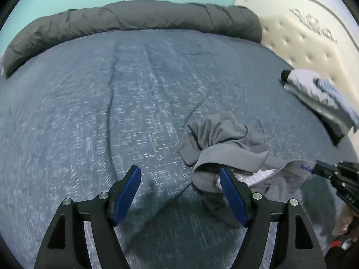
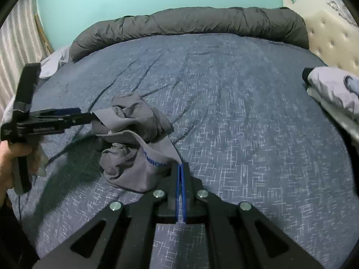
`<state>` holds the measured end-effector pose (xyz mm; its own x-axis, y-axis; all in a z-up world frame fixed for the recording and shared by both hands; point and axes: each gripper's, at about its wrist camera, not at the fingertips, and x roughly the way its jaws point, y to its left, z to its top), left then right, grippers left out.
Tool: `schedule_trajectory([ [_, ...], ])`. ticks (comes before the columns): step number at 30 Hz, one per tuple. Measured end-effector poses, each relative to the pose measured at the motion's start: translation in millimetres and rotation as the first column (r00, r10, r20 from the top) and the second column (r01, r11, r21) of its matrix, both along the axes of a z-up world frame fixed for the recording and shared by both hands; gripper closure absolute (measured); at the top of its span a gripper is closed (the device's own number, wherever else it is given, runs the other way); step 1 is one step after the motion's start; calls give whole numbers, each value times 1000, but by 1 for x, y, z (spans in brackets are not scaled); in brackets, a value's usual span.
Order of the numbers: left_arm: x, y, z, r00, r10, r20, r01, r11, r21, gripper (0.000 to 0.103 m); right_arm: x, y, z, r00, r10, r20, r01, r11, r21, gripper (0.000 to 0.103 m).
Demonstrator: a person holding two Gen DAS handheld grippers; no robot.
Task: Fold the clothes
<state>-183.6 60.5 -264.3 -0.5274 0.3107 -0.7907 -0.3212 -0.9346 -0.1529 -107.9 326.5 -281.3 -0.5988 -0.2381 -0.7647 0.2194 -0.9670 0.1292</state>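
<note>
A crumpled grey garment [image 1: 224, 143] with a waistband and blue lettering lies on the blue bedspread [image 1: 112, 103]; it also shows in the right wrist view [image 2: 134, 139]. My left gripper [image 1: 180, 174] is open, its right blue pad [image 1: 233, 197] against the garment's edge. It shows from the side in the right wrist view [image 2: 89, 117], touching the garment's left end. My right gripper [image 2: 180, 164] is shut on the garment's waistband and lifts that edge slightly; it also shows in the left wrist view [image 1: 318, 168].
A rolled dark grey duvet [image 1: 134, 20] lies along the far edge of the bed. A stack of folded clothes [image 1: 320, 98] sits at the right by the tufted cream headboard [image 1: 303, 44]. A teal wall stands behind.
</note>
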Motion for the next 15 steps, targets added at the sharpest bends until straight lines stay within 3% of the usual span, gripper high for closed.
schedule_trajectory([
  [6, -12, 11, -9, 1000, -23, 17, 23, 1000, 4, 30, -2, 5, 3, 1000, -2, -3, 2, 1000, -15, 102],
  [8, -14, 14, -8, 999, -34, 15, 34, 999, 3, 57, -3, 3, 5, 1000, 2, -5, -2, 1000, -14, 102],
  [10, -16, 19, -7, 998, -57, 16, 57, 998, -1, 63, -3, 1, 6, 1000, 5, -7, -5, 1000, -14, 102],
  [13, -19, 28, -6, 996, -94, 15, 94, 995, -26, 87, -3, 2, 8, 1000, 2, -9, -2, 1000, -21, 102],
  [15, -21, 32, -5, 994, -112, 15, 112, 993, -26, 88, -3, 2, 10, 1000, 1, -10, -1, 1000, -27, 102],
])
